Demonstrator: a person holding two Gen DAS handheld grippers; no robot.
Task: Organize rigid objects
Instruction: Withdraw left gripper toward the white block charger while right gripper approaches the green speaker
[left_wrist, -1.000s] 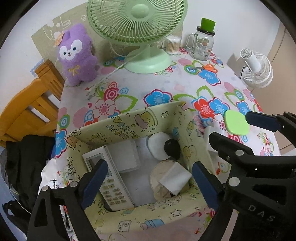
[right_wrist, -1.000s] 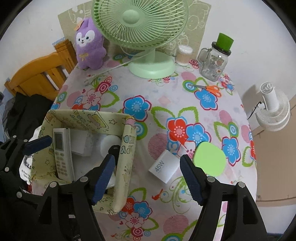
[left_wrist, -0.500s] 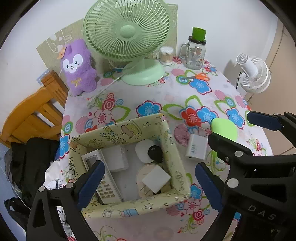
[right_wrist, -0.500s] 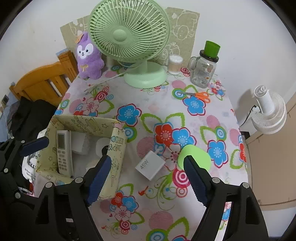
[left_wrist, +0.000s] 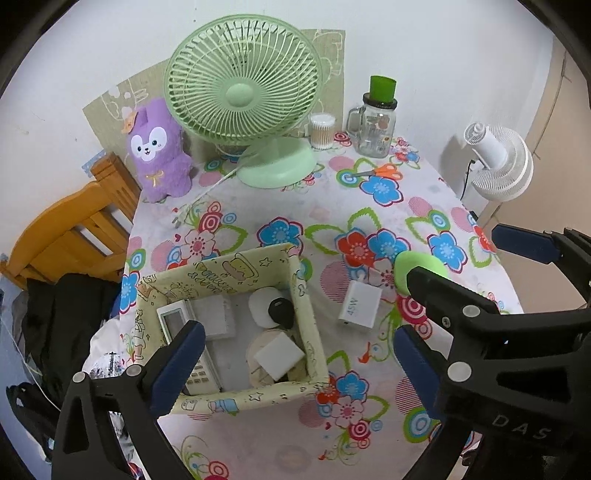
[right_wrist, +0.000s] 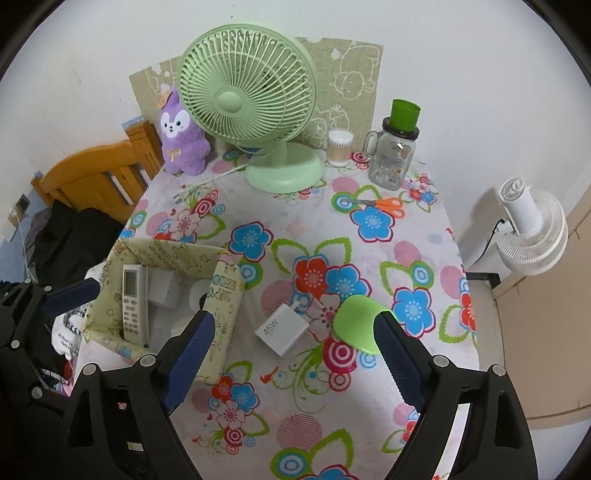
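Both grippers have pulled up and back from the fabric box (left_wrist: 301, 306) since a second ago, jaws opening as they went, nothing between them. Left gripper (left_wrist: 295, 354) and right gripper (right_wrist: 291, 354) now hang wide apart and empty. Remote (right_wrist: 133, 302) and a few white bits are already in the box; the white 45W charger (right_wrist: 282, 328) and green disc (right_wrist: 358, 323) are still out on the worktop, close together. My worry: going for the charger, a finger nudges the disc toward the worktop's edge, or snags the floppy box wall.
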